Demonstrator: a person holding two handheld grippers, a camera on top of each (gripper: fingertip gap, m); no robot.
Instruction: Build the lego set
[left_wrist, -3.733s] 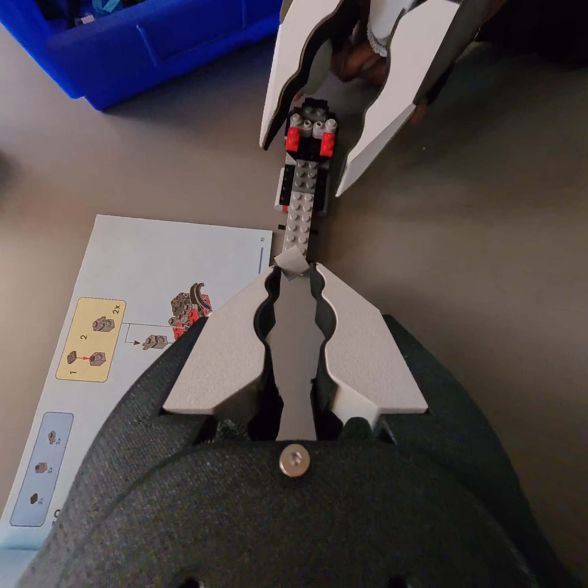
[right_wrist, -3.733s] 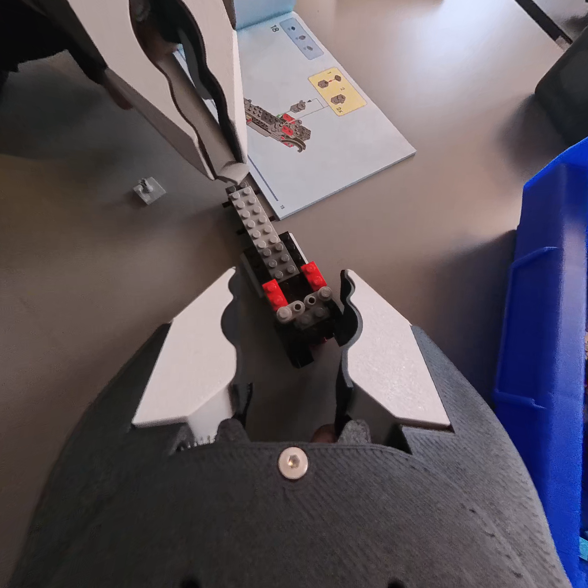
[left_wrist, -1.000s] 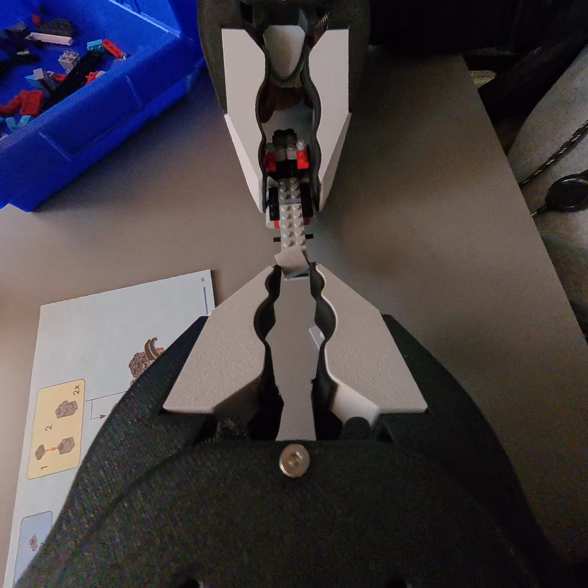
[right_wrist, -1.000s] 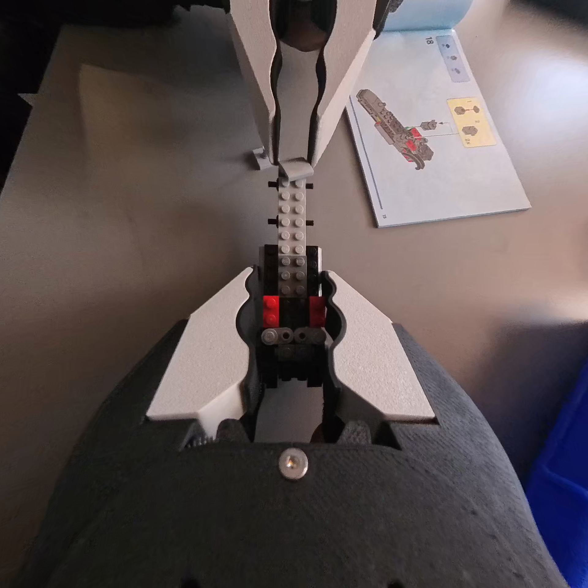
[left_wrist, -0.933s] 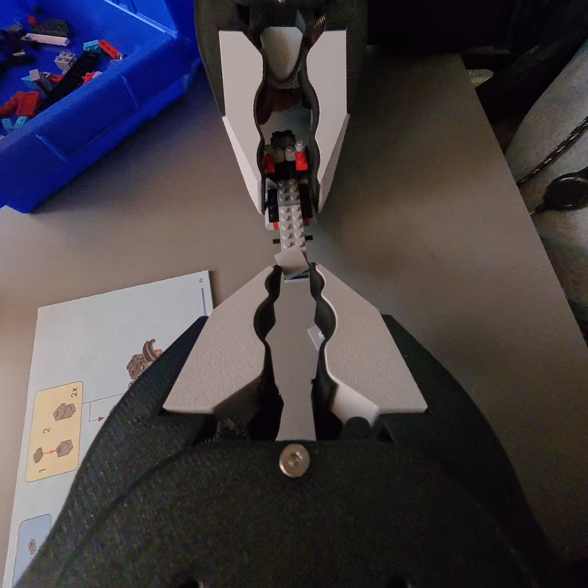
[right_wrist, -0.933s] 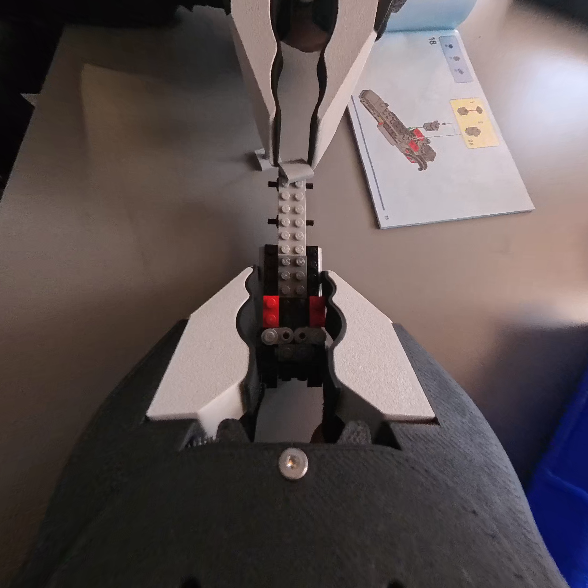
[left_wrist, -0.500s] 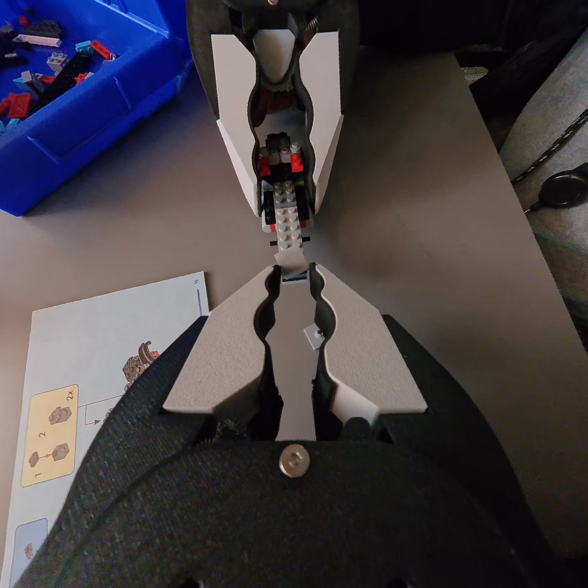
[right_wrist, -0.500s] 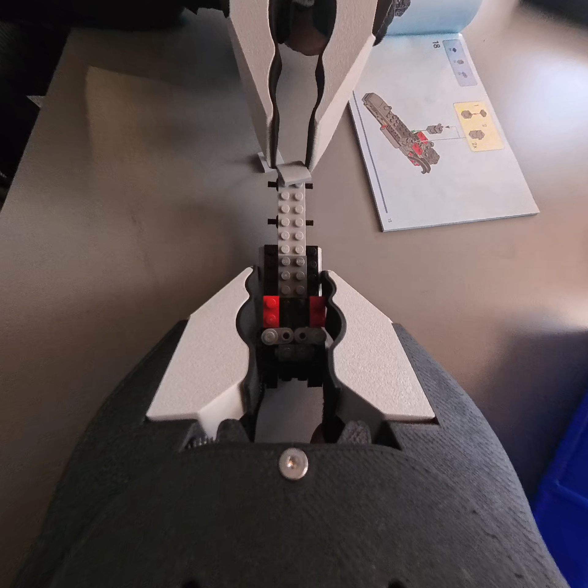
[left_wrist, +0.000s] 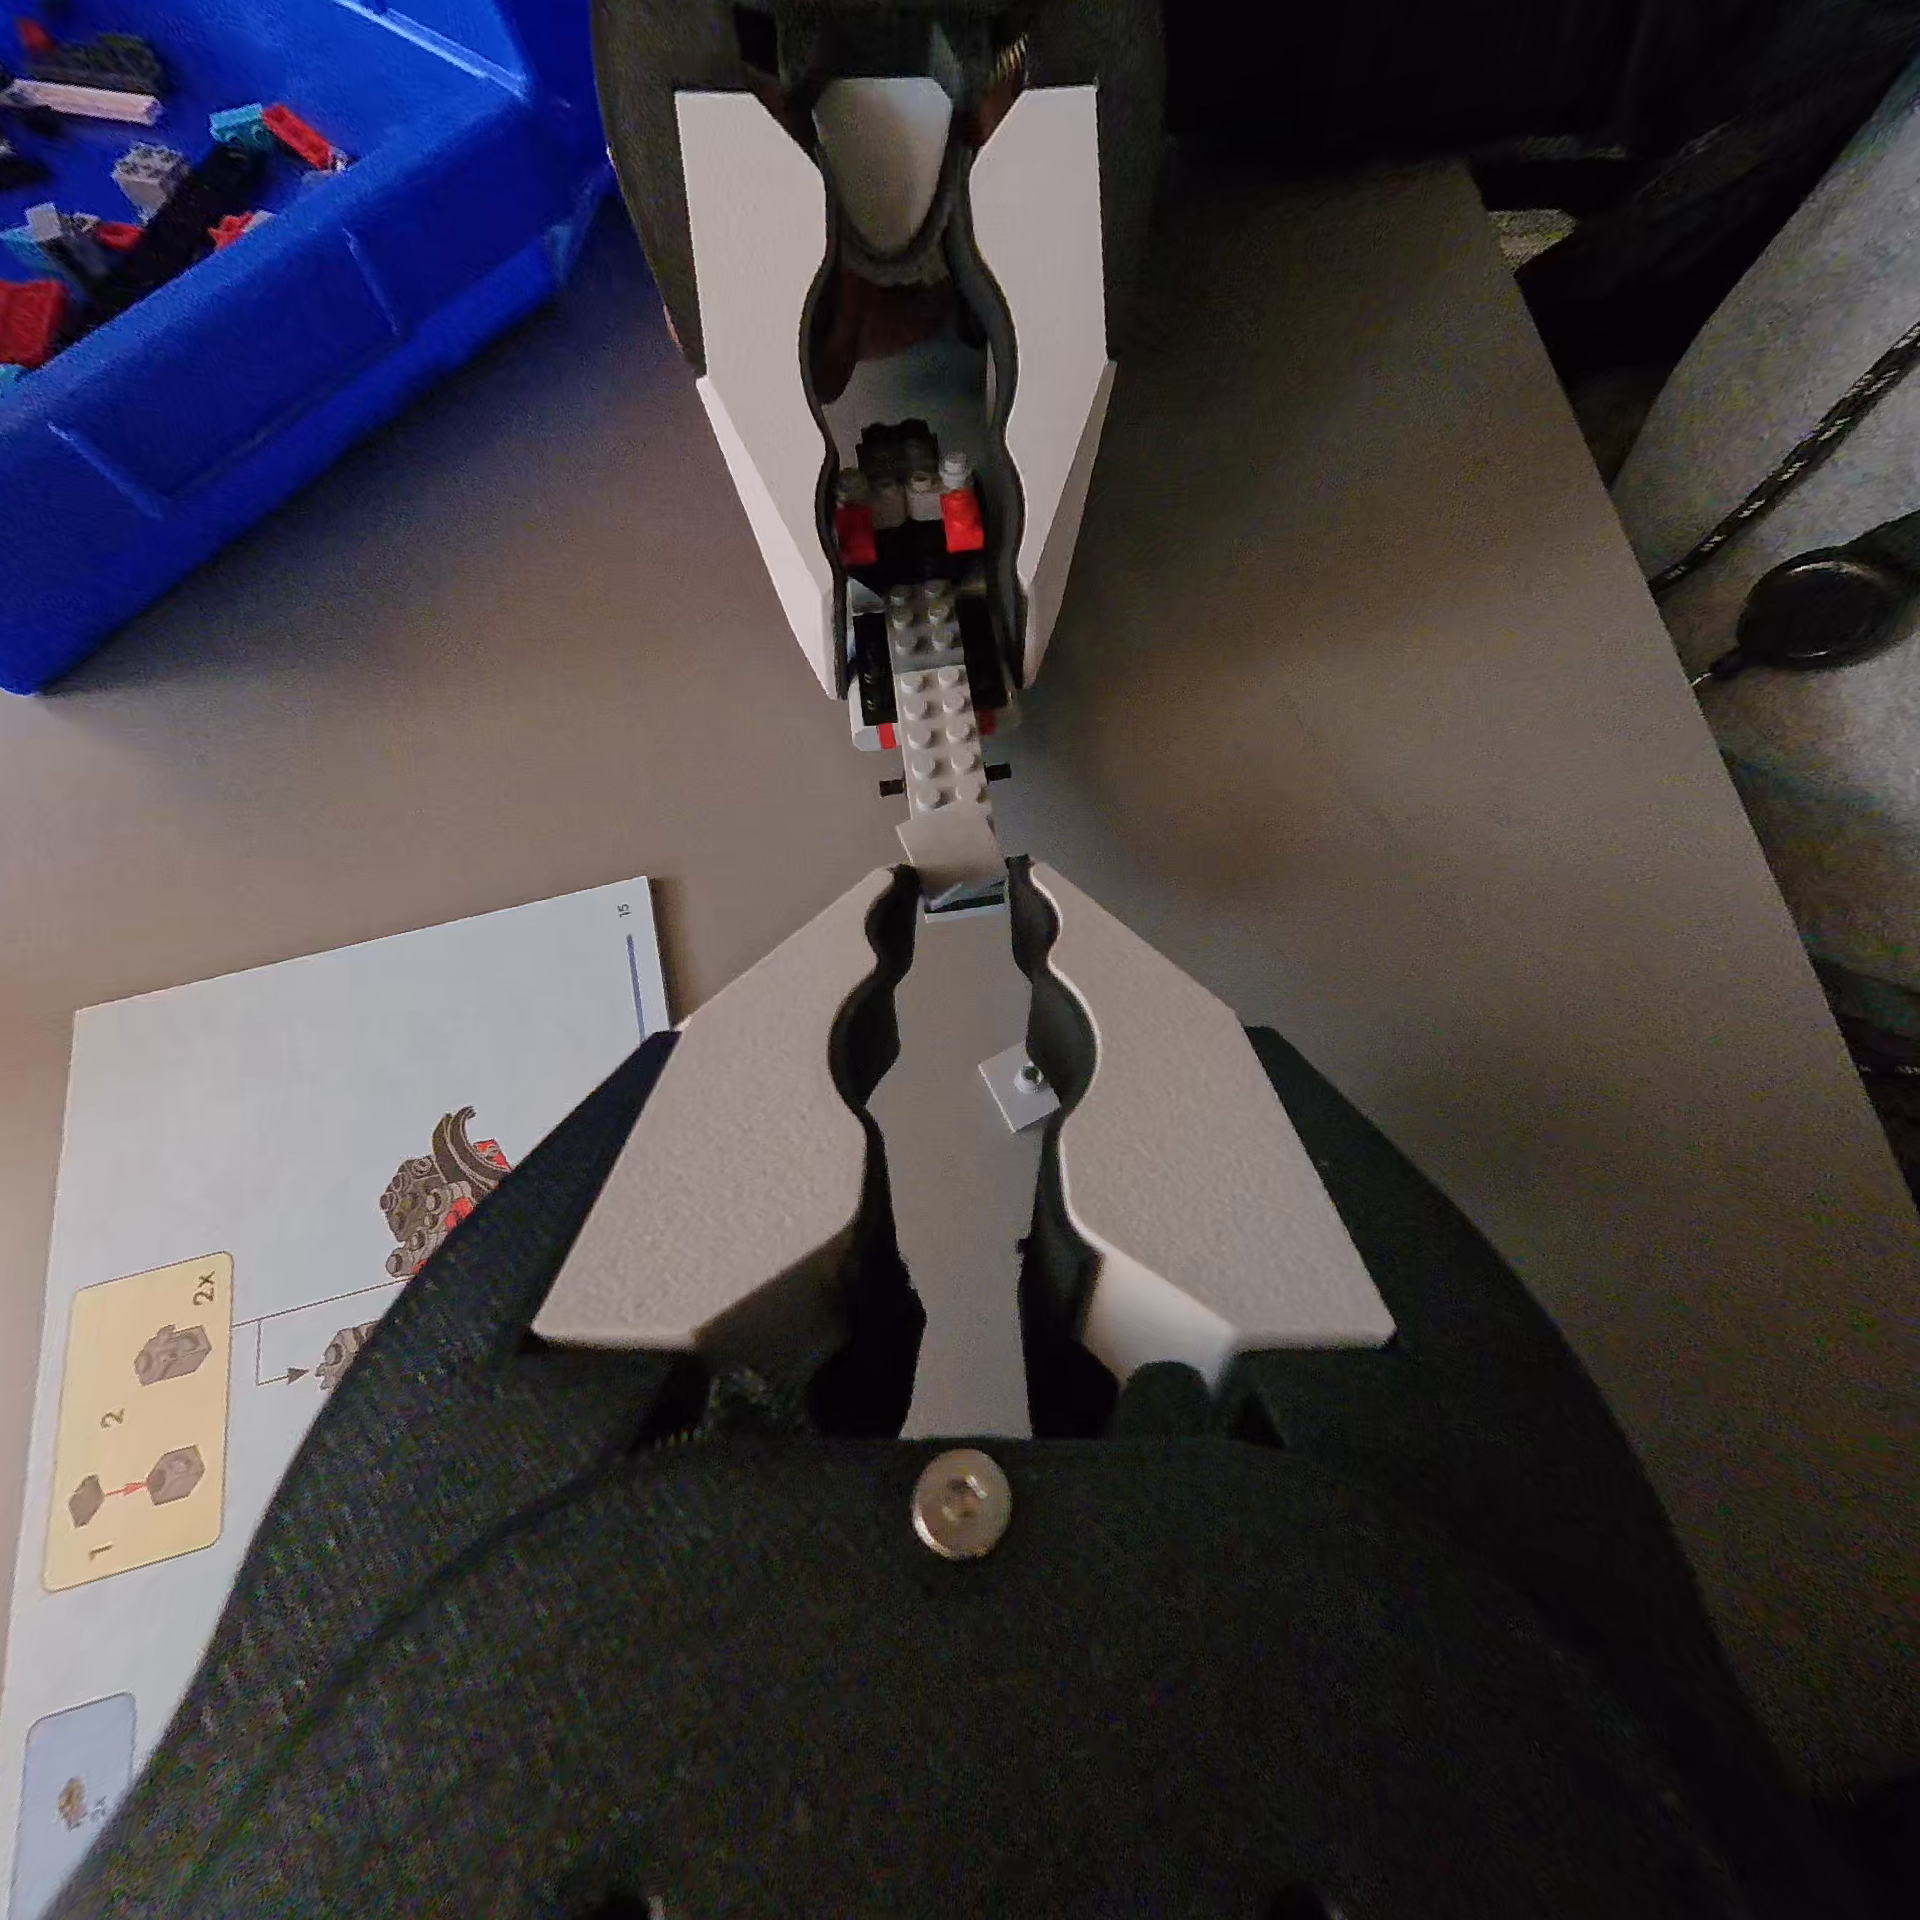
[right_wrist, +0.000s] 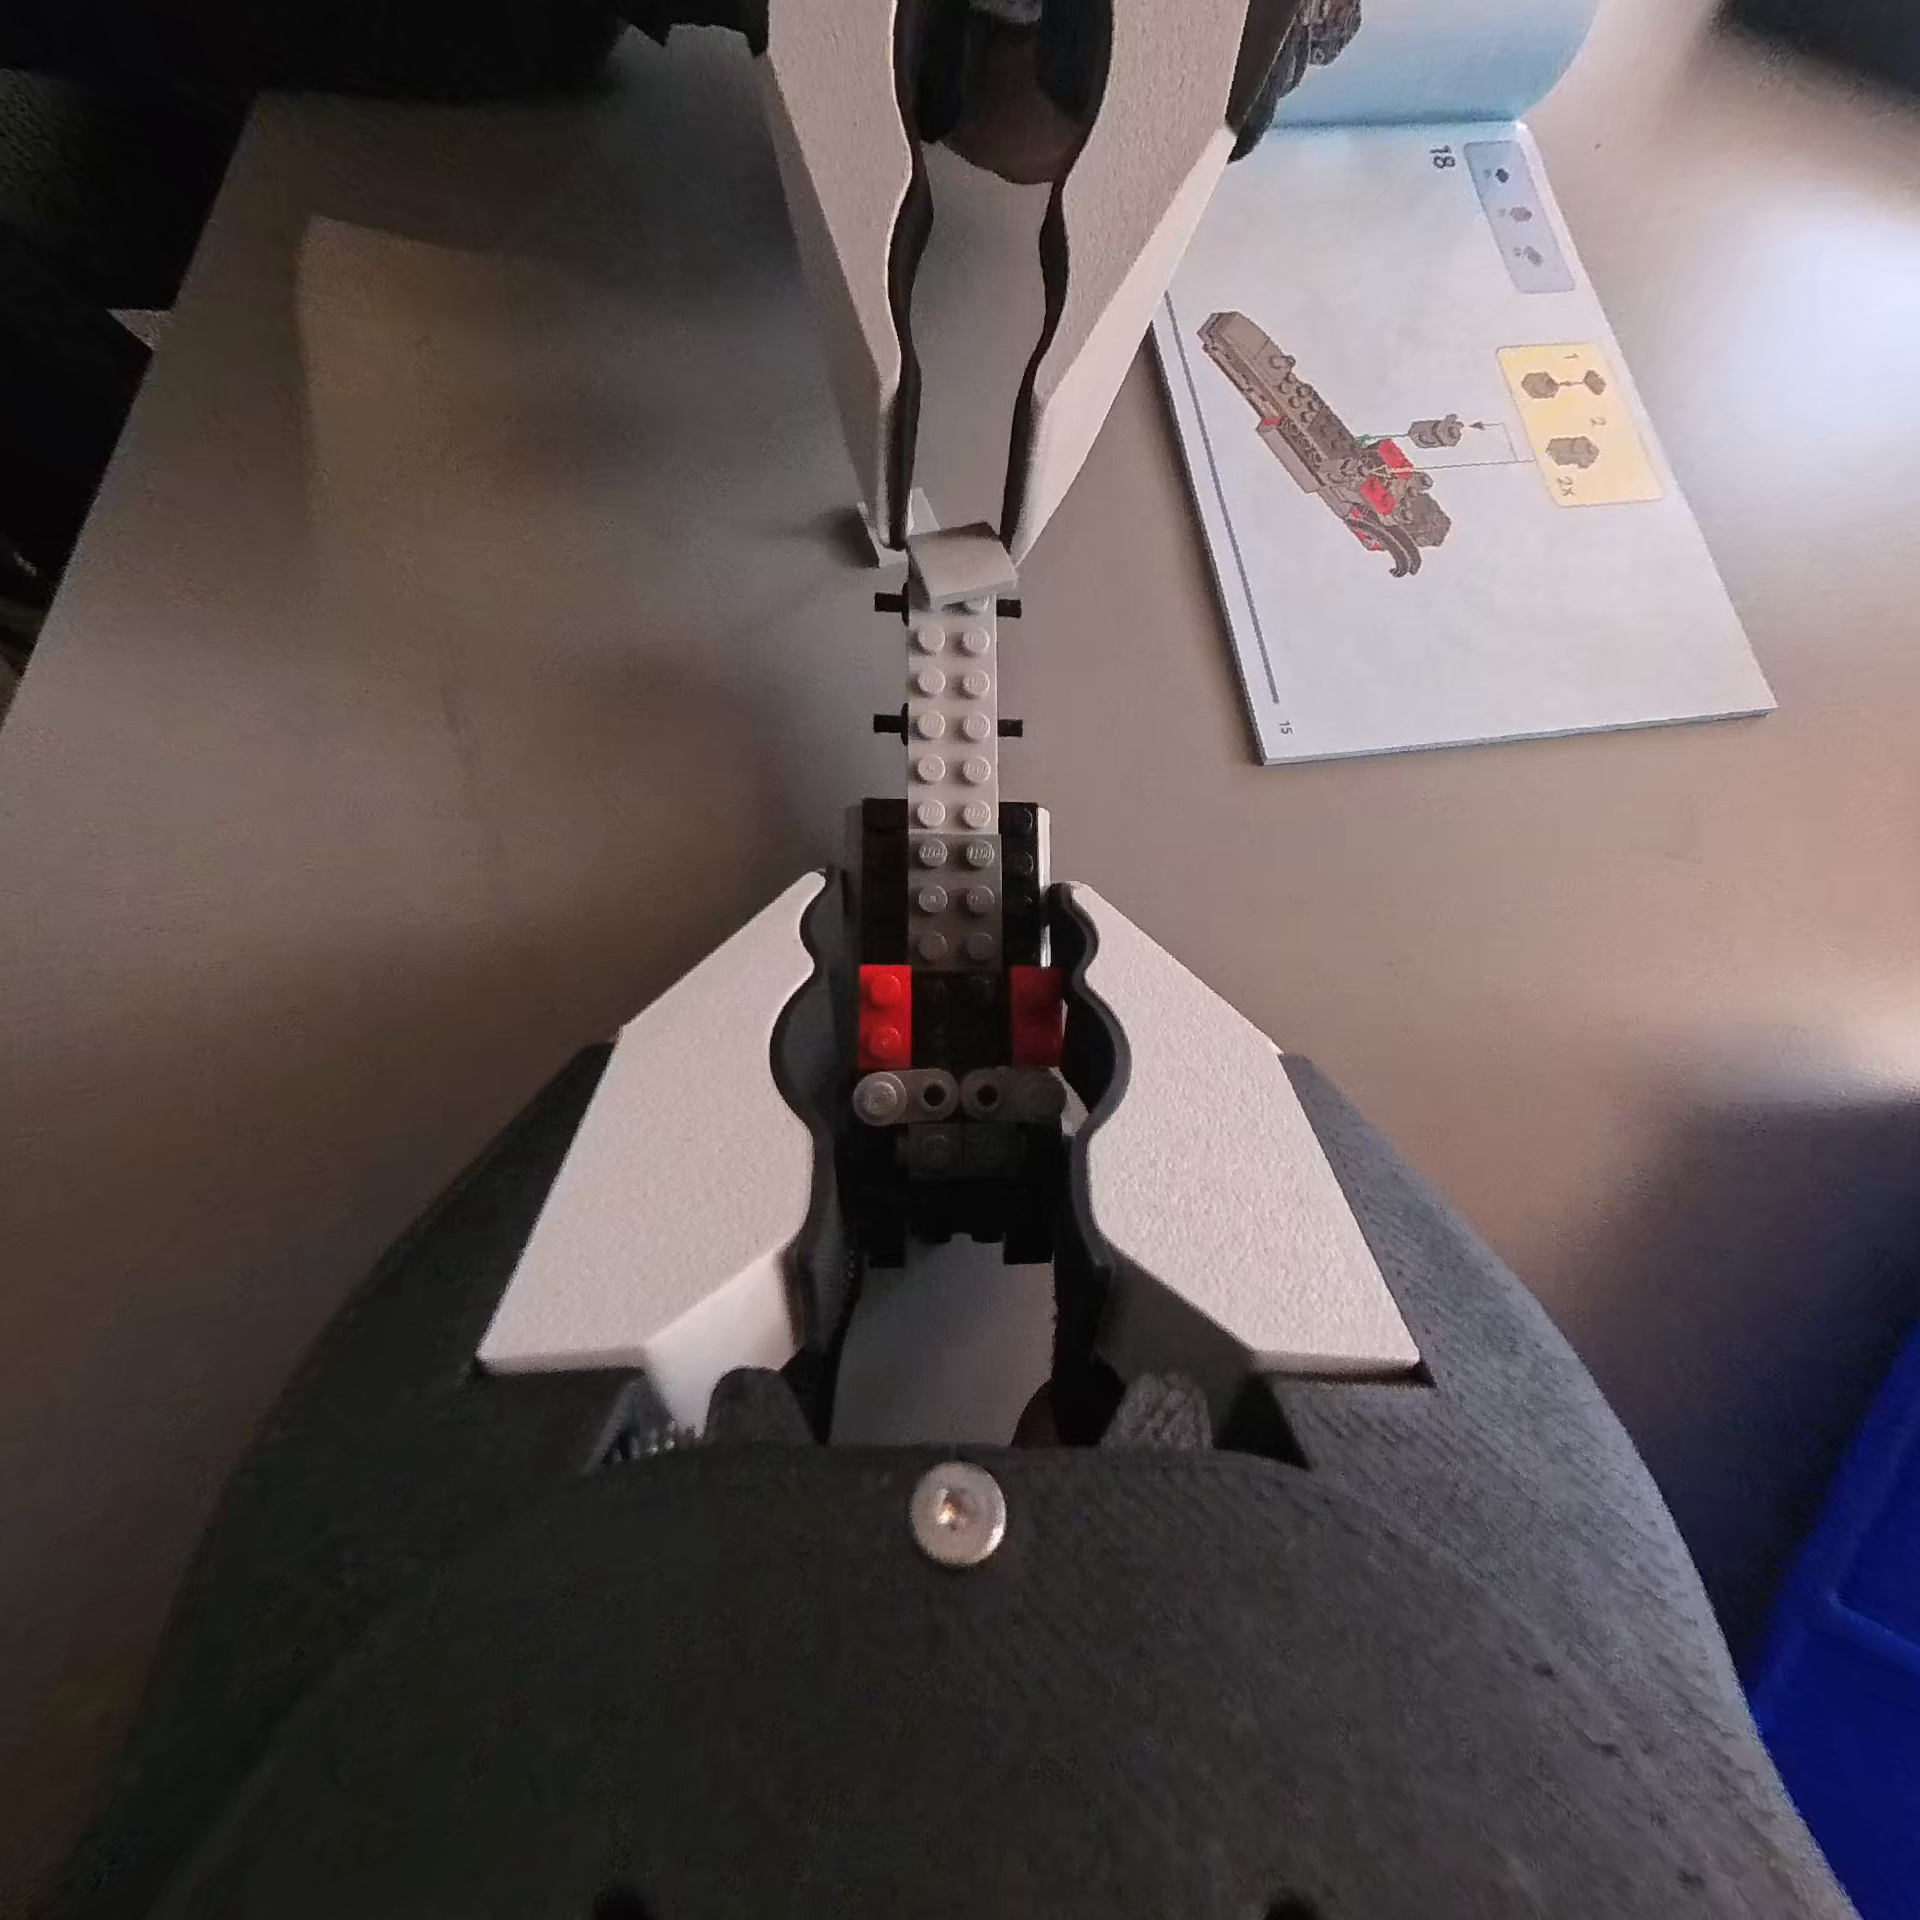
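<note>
The model is a long, narrow build: a black base at its wide end, two red bricks on either flank, a row of grey round-holed pieces behind them, and a light grey studded strip running forward to a thin nose with small black pins sticking out at each side. It is carried above the grey table, not resting on it. The right gripper points straight along the model and is clenched on the black wide end, one finger against each flank, the red bricks lying just inside the fingertips. The left gripper faces it head-on from the opposite end, so the two tools stand nose to nose with the model bridging them. Its jaws are closed down on a small grey tile, held tilted at the very tip of the strip — whether the tile is seated on the studs cannot be told. A loose grey plate with a single stud lies on the table under the left fingers. An open booklet lies beside the left gripper, and a blue bin of loose bricks stands further off.
</note>
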